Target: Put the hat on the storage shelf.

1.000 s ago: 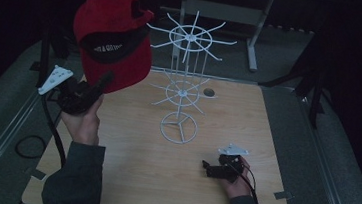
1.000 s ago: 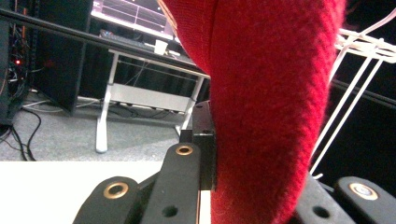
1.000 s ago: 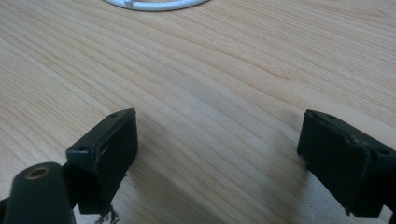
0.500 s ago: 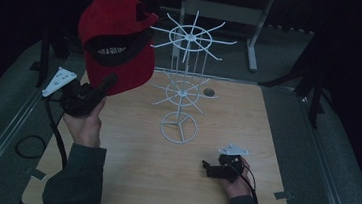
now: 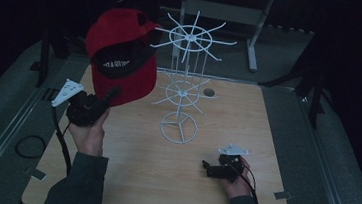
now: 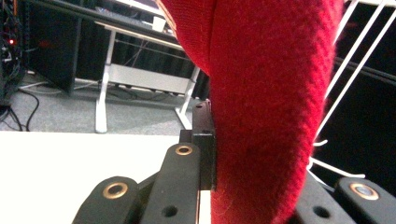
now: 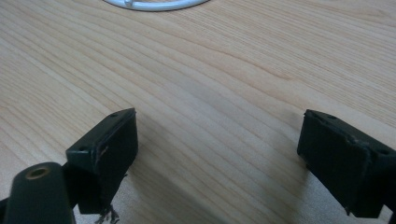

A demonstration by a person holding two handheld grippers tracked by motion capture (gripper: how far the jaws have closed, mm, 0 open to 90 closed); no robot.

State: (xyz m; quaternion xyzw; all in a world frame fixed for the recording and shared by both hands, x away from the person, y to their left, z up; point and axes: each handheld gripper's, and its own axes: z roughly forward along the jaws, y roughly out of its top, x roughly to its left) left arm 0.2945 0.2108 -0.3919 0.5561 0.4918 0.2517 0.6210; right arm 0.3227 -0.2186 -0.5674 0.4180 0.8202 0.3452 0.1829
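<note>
While the left claw (image 5: 111, 94) stays clamped on the red cap (image 5: 120, 56), it has carried the cap up and rightward, close beside the white wire rack's (image 5: 185, 82) top spokes, so hanging looks imminent. Right claw (image 5: 208, 167) rests wide open, empty, on the worktop (image 5: 265, 140). No containers present.

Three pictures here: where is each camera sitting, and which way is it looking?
High view: above the person's side, facing forward and down at the table; both forearms show.
Left gripper view: on the left gripper, looking along its jaws, clamped on the red cap.
Right gripper view: on the right gripper, jaws apart, low over bare wood.
Shared: the white wire rack, its base ring in both high and right gripper views.
</note>
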